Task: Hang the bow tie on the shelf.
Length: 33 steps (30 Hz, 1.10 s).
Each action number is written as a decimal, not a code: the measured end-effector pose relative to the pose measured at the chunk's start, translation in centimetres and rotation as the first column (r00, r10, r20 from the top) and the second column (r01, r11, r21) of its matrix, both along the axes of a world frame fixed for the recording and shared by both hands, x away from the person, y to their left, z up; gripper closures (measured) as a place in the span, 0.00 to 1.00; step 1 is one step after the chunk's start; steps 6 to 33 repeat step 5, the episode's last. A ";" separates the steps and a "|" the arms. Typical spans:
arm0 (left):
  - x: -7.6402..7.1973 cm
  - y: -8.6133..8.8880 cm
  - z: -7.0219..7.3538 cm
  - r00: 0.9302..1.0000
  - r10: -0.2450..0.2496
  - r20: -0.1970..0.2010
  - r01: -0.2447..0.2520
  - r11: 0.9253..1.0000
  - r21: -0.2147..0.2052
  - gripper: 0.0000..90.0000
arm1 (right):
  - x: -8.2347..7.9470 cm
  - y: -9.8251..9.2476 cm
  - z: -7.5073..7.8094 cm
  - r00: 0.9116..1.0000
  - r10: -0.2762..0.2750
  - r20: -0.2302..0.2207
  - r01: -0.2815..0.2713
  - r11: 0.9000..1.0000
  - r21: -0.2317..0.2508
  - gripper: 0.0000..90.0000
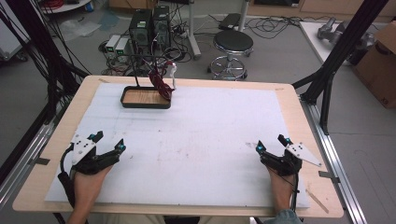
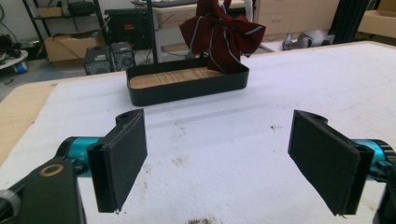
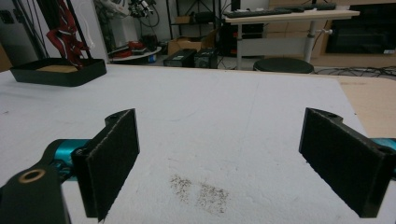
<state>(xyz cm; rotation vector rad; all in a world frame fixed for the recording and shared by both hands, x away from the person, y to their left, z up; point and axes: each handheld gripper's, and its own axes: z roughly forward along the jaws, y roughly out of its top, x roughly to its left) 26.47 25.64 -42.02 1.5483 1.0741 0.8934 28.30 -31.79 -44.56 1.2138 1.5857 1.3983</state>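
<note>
Start pose | left gripper (image 1: 108,143) and right gripper (image 1: 272,144) rest on the desk (image 1: 196,140), jaws spread, empty | dark-red bow (image 1: 160,83) hangs over the black tray (image 1: 145,103), far left | I judge: approach low, grip cloth only.

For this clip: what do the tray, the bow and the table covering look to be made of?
Tray: matte black rim, metal or plastic unclear, with a wood-grain floor. Bow: dark red woven fabric with pale stripes, softly folded. Covering: white, fuzzy, felt-like sheet, faintly stained.
</note>
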 end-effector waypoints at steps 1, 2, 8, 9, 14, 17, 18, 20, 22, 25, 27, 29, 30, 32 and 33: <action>0.0 0.0 0.0 1.000 -0.001 -0.001 0.001 1.000 0.008 0.22 | 0.0 0.0 0.0 1.000 0.001 0.001 -0.001 1.000 -0.003 0.12; 0.0 0.0 -0.1 1.000 0.000 0.001 0.000 1.000 0.009 0.22 | 0.0 0.0 0.0 1.000 0.001 0.002 -0.001 1.000 -0.002 0.12; 0.0 0.0 -0.2 1.000 -0.002 -0.002 0.002 1.000 0.002 0.22 | 0.0 0.0 0.0 1.000 0.001 0.005 -0.001 1.000 -0.005 0.12; 0.0 0.0 -0.2 1.000 -0.002 -0.002 0.002 1.000 0.002 0.22 | 0.0 0.0 0.0 1.000 0.001 0.005 -0.001 1.000 -0.005 0.12; 0.0 0.0 -0.2 1.000 -0.002 -0.002 0.002 1.000 0.002 0.22 | 0.0 0.0 0.0 1.000 0.001 0.005 -0.001 1.000 -0.005 0.12; 0.0 0.0 -0.2 1.000 -0.002 -0.002 0.002 1.000 0.002 0.22 | 0.0 0.0 0.0 1.000 0.001 0.005 -0.001 1.000 -0.005 0.12; 0.0 0.0 -0.2 1.000 -0.002 -0.002 0.002 1.000 0.002 0.22 | 0.0 0.0 0.0 1.000 0.001 0.005 -0.001 1.000 -0.005 0.12; 0.0 0.0 -0.2 1.000 -0.002 -0.002 0.002 1.000 0.002 0.22 | 0.0 0.0 0.0 1.000 0.001 0.005 -0.001 1.000 -0.005 0.12; 0.0 0.0 -0.2 1.000 -0.002 -0.002 0.002 1.000 0.002 0.22 | 0.0 0.0 0.0 1.000 0.001 0.005 -0.001 1.000 -0.005 0.12; 0.0 0.0 -0.2 1.000 -0.002 -0.002 0.002 1.000 0.002 0.22 | 0.0 0.0 0.0 1.000 0.001 0.005 -0.001 1.000 -0.005 0.12; 0.0 0.0 -0.2 1.000 -0.002 -0.002 0.002 1.000 0.002 0.22 | 0.0 0.0 0.0 1.000 0.001 0.005 -0.001 1.000 -0.005 0.12; 0.0 0.0 -0.2 1.000 -0.002 -0.002 0.002 1.000 0.002 0.22 | 0.0 0.0 0.0 1.000 0.001 0.005 -0.001 1.000 -0.005 0.12; 0.0 0.0 -0.2 1.000 -0.002 -0.002 0.002 1.000 0.002 0.22 | 0.0 0.0 0.0 1.000 0.001 0.005 -0.001 1.000 -0.005 0.12; 0.0 0.0 -0.2 1.000 -0.002 -0.002 0.002 1.000 0.002 0.22 | 0.0 0.0 0.0 1.000 0.001 0.005 -0.001 1.000 -0.005 0.12; 0.0 0.0 -0.2 1.000 -0.002 -0.002 0.002 1.000 0.002 0.22 | 0.0 0.0 0.0 1.000 0.001 0.005 -0.001 1.000 -0.005 0.12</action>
